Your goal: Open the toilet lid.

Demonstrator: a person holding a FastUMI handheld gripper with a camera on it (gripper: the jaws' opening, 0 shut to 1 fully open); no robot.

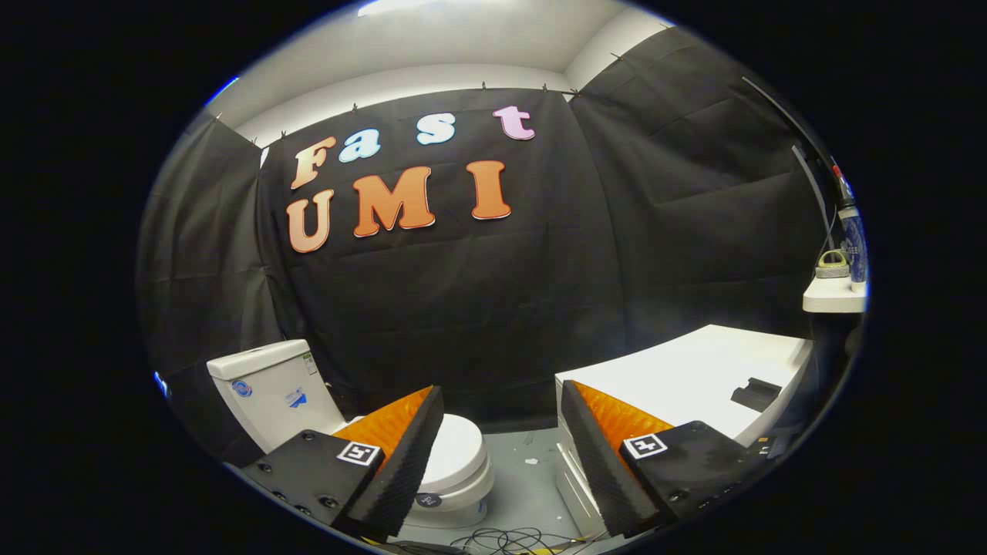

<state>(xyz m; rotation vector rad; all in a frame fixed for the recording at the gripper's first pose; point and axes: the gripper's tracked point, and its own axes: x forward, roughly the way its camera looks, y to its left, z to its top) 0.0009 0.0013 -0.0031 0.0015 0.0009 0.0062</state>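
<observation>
Hovering: gripper (501,401) held in the air above the grey floor (524,478), looking toward the black cloth wall (478,308).
Fingers: spread wide apart, nothing between them and nothing touched — the left finger (401,455) overlaps the toilet bowl in the view, the right finger (601,462) overlaps the corner of the white cabinet.
Toilet (362,439): white, standing on the floor against the cloth wall, beyond and partly behind the left finger.
Toilet lid (455,447): down, lying flat on the seat; its front curve shows just past the left finger's tip, well apart from the right finger.
Cistern (270,385): upright behind the bowl, with small stickers on its front face and side.
White cabinet (694,378): beyond the right finger, its flat top bare save for a small dark object (756,395) near the far right edge — what it is, I cannot tell.
Shelf (833,297): white, higher up beside the cabinet, carrying a sponge-like pad (833,264) and a tall bottle (854,239) at its outer edge.
Cables (509,539): thin dark wires tangled on the floor, near and between the finger bases.
</observation>
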